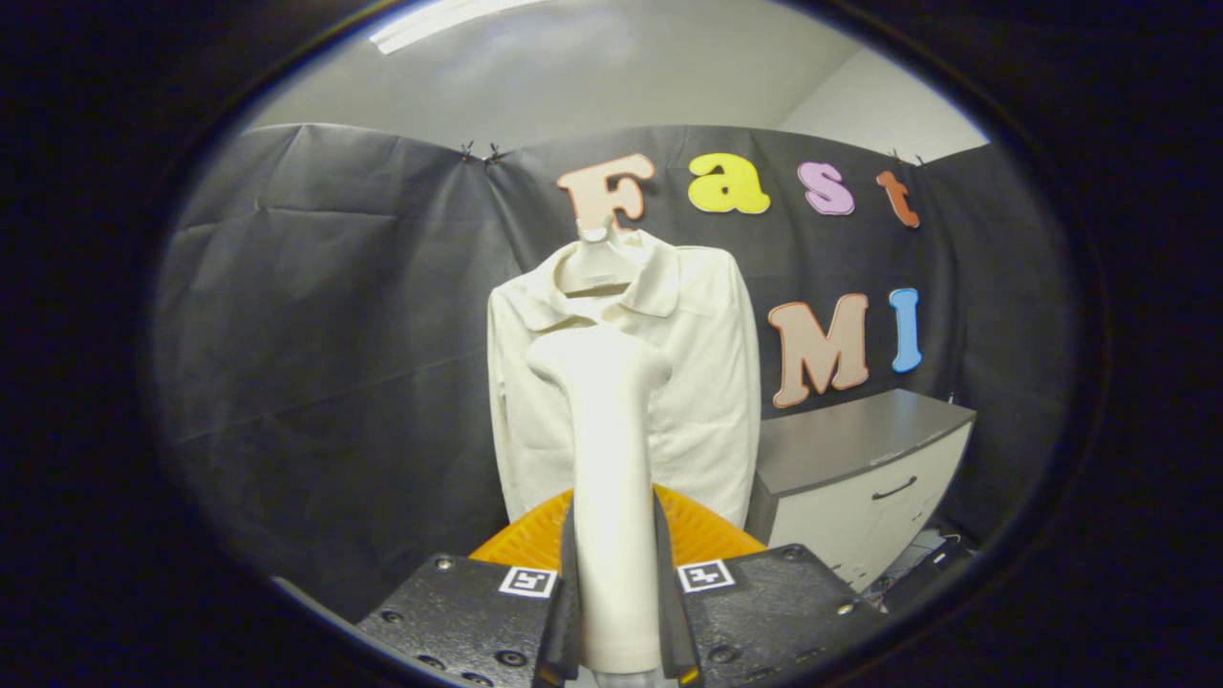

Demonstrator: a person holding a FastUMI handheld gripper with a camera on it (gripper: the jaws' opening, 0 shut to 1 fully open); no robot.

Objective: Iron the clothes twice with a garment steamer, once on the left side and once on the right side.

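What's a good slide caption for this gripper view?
Gripper shut on a white steamer, raised toward a cream shirt on a hanger, cabinet beside it.

White hanger (pixel 594 269) on booth wall carries cream shirt (pixel 702 382).

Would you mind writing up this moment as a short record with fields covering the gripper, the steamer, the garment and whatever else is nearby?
gripper: gripper, both fingers pressed on the steamer's handle
steamer: white garment steamer, upright between the fingers, head raised toward the shirt
garment: cream collared shirt on a white hanger, against the booth wall beyond the fingers
contact: cannot tell whether the steamer head touches the shirt
nearby: grey-topped cabinet beside the shirt; orange object just behind the fingers
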